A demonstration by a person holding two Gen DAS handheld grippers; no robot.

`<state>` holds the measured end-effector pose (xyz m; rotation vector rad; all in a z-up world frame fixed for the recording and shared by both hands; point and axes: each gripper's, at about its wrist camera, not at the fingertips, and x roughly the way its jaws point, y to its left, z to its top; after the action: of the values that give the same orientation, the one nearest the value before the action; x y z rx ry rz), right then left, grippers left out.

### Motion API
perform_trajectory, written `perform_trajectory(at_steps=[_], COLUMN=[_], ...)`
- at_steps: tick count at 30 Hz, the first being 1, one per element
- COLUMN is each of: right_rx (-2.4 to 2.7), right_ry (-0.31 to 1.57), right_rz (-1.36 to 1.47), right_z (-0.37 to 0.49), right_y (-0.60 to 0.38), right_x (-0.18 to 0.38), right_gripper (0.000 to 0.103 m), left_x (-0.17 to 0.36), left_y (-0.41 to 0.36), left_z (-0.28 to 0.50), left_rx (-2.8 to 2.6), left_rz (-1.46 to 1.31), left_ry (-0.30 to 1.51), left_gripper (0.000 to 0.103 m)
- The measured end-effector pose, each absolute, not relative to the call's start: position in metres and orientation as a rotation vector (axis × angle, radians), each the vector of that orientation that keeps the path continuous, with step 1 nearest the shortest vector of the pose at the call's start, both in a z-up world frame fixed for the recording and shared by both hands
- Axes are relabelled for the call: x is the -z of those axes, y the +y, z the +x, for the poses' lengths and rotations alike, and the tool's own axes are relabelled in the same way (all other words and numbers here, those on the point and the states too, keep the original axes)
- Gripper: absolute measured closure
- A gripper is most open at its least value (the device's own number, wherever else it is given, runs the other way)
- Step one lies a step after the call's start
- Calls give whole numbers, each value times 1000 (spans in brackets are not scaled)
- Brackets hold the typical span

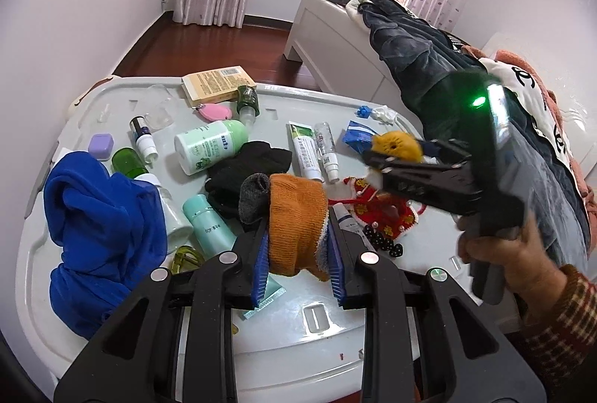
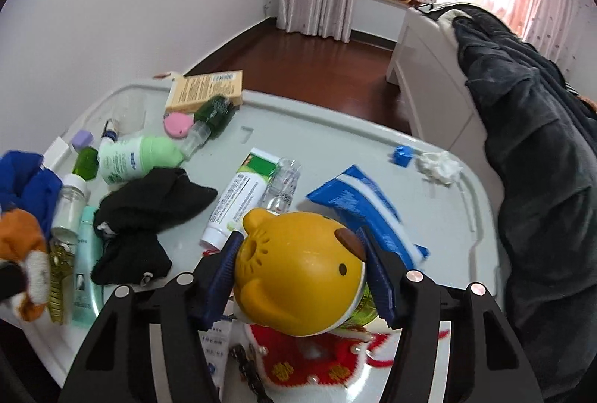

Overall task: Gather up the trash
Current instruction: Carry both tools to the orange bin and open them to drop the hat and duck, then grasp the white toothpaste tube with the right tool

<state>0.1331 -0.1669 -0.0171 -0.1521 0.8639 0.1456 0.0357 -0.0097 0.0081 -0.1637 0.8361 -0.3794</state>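
Observation:
My left gripper [image 1: 297, 246] is shut on an orange and grey knitted sock [image 1: 294, 212], held just above the grey table [image 1: 298, 328]. My right gripper [image 2: 298, 265] is shut on a yellow bear-shaped container [image 2: 298, 268] above a red embroidered pouch [image 2: 309, 362]; in the left wrist view it shows at the right [image 1: 377, 160] with the container [image 1: 397, 145]. A crumpled white tissue [image 2: 438, 166], a blue wrapper [image 2: 365, 205] and a small blue scrap [image 2: 402, 155] lie on the table's far right.
Bottles, a toothpaste tube [image 2: 238, 197], a black sock [image 2: 149, 205], a blue cloth [image 1: 100, 235] and a yellow box [image 1: 216, 84] crowd the table. A bed with dark clothing [image 2: 530, 127] stands to the right. A white wall is on the left.

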Motion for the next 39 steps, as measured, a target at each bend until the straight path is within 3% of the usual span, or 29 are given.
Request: perform_trajectory(at_steps=[11,20,24,27,29,31,35,39], right_rx=[-245,-368,-353,-364,-374,-356,-306,-277], right_ry=[857,1048,1149,1177,1158,1123,1095,1038], right_rz=[-58,22,90,143,158,166,159,173], right_z=[23,-107,-126,-129,-127,-128,-123,-108], right_y=[-171,-150,-157,-160,-163,-167,-177,-192], right_x=[-31,39,77,87,83,76,70,49], right_gripper=[42,42,42,40,30,18,17,17], left_x=[-12,67,94,106,111,115,109,74], left_y=[-28,-32,-27,-21,-17,-14,-5,-1], left_z=[-17,-117,-126,-124,-120,-117,-114,-112], left_rx=[501,537,498,430,379,349,333,354], left_rz=[-152,-154,-145,-121,-122,-140,-196,-185], left_ry=[889,1242,1360,1394,1422,1450,1403,1211], left_gripper=[77,77,66,43,32,31,31,31])
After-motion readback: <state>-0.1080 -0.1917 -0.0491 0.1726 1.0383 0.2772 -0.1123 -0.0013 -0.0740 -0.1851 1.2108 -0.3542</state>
